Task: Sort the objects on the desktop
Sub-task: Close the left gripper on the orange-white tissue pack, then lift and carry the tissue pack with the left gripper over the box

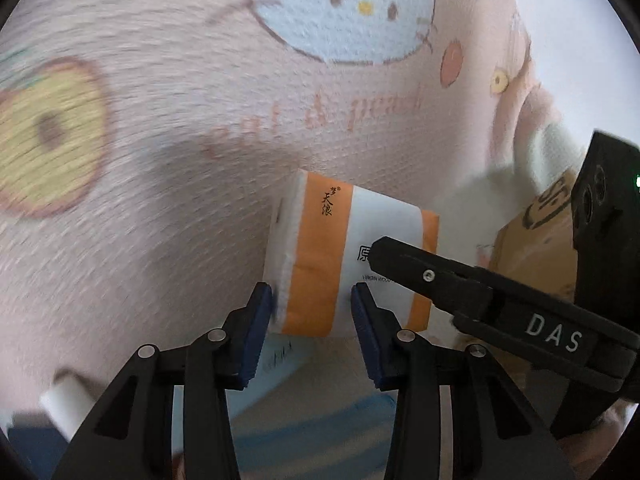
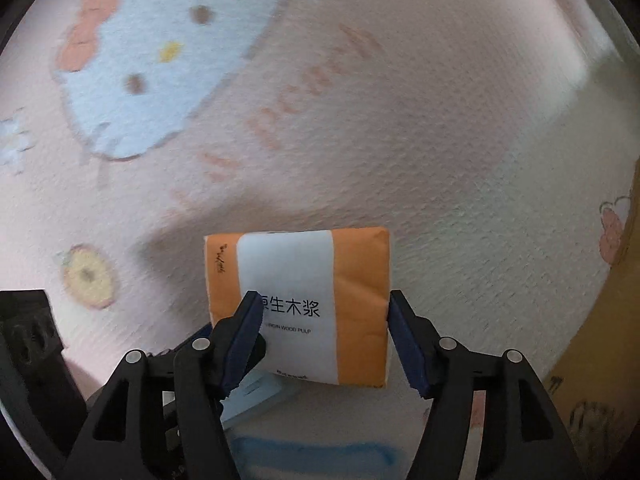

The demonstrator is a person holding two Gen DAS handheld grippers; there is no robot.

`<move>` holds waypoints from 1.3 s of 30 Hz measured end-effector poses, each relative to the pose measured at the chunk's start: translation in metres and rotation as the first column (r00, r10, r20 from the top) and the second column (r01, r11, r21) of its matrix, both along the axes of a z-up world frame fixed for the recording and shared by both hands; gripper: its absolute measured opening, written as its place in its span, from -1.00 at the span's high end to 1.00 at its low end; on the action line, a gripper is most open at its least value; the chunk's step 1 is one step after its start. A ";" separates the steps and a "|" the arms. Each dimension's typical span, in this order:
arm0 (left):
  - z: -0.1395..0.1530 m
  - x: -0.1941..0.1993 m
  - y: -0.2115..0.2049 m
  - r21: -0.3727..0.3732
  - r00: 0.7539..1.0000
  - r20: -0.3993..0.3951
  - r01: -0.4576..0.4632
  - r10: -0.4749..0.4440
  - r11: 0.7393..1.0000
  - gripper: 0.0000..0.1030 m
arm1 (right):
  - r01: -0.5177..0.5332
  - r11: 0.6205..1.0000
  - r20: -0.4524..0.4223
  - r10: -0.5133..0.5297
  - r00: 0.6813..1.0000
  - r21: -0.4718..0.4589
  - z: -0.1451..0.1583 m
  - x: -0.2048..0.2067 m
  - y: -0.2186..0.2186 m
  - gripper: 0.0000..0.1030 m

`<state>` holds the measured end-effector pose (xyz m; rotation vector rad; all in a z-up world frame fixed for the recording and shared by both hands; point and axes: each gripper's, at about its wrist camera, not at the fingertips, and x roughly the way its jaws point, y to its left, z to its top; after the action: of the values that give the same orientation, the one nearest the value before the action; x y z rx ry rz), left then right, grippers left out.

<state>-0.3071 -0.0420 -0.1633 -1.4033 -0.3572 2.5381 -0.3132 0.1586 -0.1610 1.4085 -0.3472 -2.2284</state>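
Two tongs meet at one tissue pack (image 2: 304, 304), orange and white, which sits on a pink cartoon-print cloth (image 2: 440, 152) covering the counter. Left tongs (image 1: 312, 300) are parted, blue pads either side of the pack's near left corner, left pad touching or just beside its white end; hard to tell if it presses. Right tongs (image 2: 324, 308) spread wide, straddling the pack's right part: right pad at the pack's right edge, left pad over the white label; contact unclear, no squeeze visible. In the left view the right tongs reach in from the right over the pack top. Cardboard box (image 1: 532, 248) just right of the pack, towards the cloth's right edge. Light blue card (image 2: 256, 396) lies below the pack, near edge. Both views motion-blurred.
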 end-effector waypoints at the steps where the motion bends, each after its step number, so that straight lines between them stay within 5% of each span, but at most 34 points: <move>1: 0.005 0.008 -0.006 0.028 1.000 0.002 -0.014 0.014 1.000 0.12 | -0.008 1.000 -0.003 0.008 1.000 0.001 0.004 0.004 0.000 -0.21; 6: 0.025 0.054 -0.017 0.051 0.998 -0.031 -0.055 0.056 0.997 0.13 | -0.066 0.998 0.002 0.066 0.998 -0.017 0.024 0.038 0.006 -0.21; 18: 0.035 0.173 0.002 -0.001 1.000 0.006 0.002 -0.002 1.000 0.12 | -0.098 0.995 0.043 0.099 0.994 -0.031 0.038 0.146 0.041 -0.21; 31: -0.002 0.242 -0.032 0.013 0.985 0.096 -0.145 0.143 0.989 0.13 | -0.298 0.954 0.089 0.298 0.950 -0.023 0.008 0.210 0.009 -0.21; 39: 0.000 0.240 -0.042 0.090 0.982 0.118 -0.162 0.151 0.983 0.12 | -0.285 0.956 0.130 0.292 0.948 -0.065 0.002 0.209 0.020 -0.21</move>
<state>-0.0673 -0.0836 -0.1634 -1.5373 -0.6280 2.5293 -0.1044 0.1781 -0.1591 1.4886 -0.2192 -1.8828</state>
